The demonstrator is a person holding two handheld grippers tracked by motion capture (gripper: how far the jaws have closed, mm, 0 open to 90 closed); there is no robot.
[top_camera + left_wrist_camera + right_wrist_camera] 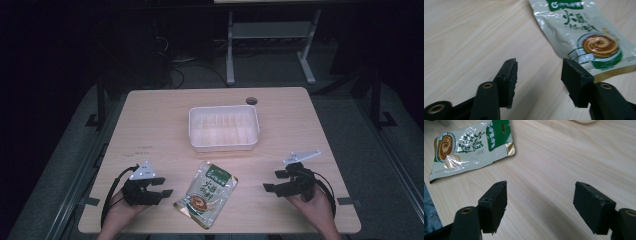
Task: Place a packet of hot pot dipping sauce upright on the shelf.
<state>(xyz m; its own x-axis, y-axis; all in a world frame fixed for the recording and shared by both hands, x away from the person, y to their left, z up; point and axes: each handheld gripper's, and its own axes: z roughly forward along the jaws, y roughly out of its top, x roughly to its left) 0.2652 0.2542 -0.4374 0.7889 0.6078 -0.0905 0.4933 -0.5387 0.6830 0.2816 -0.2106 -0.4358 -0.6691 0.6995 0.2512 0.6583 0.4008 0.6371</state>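
Observation:
A flat food pouch [206, 193], pale with a green top label and a brown swirl picture, lies on the wooden table [150, 125] near the front edge, between my two grippers. My left gripper [161, 187] rests low at the pouch's left and stands open, with bare wood between its jaws; the left gripper view has the pouch [584, 37] just beyond the right jaw. My right gripper [274, 181] sits to the pouch's right, jaws open wide over bare table. In the right gripper view the pouch [471, 147] lies at the upper left.
A white plastic tray [224, 146], holding nothing, stands at the table's middle, behind the pouch. A small round hole [251, 101] is at the table's far edge. A metal frame stands on the dark floor beyond.

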